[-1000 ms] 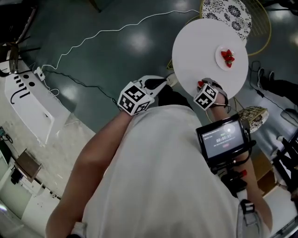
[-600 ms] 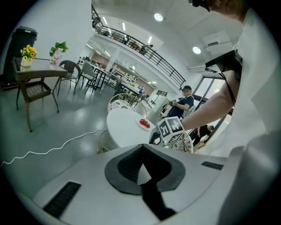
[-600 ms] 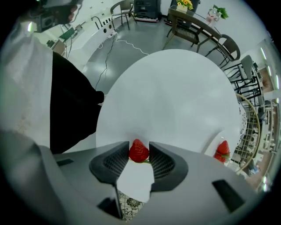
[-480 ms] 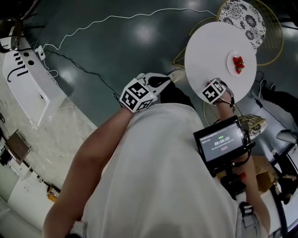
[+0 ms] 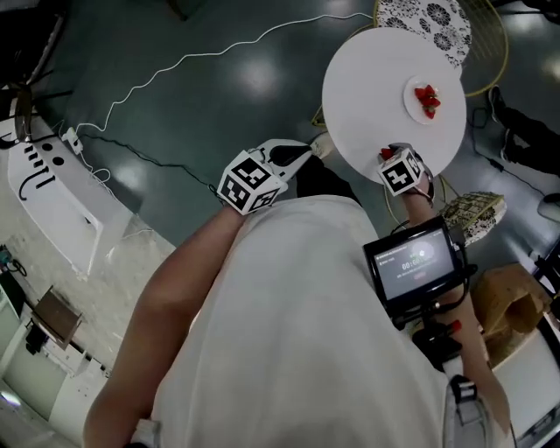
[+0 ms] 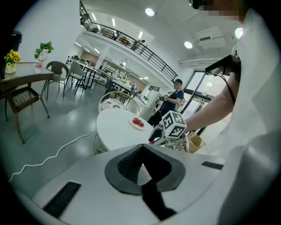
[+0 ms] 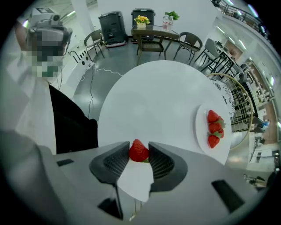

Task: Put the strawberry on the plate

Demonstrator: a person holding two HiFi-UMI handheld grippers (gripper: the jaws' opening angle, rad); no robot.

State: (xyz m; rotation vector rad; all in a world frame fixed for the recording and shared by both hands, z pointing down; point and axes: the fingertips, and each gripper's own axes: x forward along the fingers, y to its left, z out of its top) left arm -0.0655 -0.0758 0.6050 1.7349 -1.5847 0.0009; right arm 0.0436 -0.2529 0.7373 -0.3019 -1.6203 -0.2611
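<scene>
A red strawberry (image 7: 138,151) is pinched between the jaws of my right gripper (image 7: 139,154), which hovers over the near edge of the round white table (image 7: 153,101). In the head view that gripper (image 5: 388,157) is at the table's (image 5: 367,79) near rim, the strawberry (image 5: 386,154) peeking out. A small white plate (image 7: 206,132) with three strawberries (image 7: 214,128) lies to the right, near the table's far side; it shows as the plate (image 5: 414,104) in the head view. My left gripper (image 6: 141,163) is shut with nothing in it, held off the table beside my body (image 5: 306,150).
A patterned wire chair (image 5: 455,26) stands behind the table. A white cable (image 5: 192,57) runs over the dark floor. Other tables and chairs (image 7: 153,39) stand further back. A person (image 6: 169,103) stands beyond the table. A paper bag (image 5: 516,306) lies at right.
The head view has swung about; my right gripper stays at the table's near rim with the strawberry. My left gripper holds its place by my body.
</scene>
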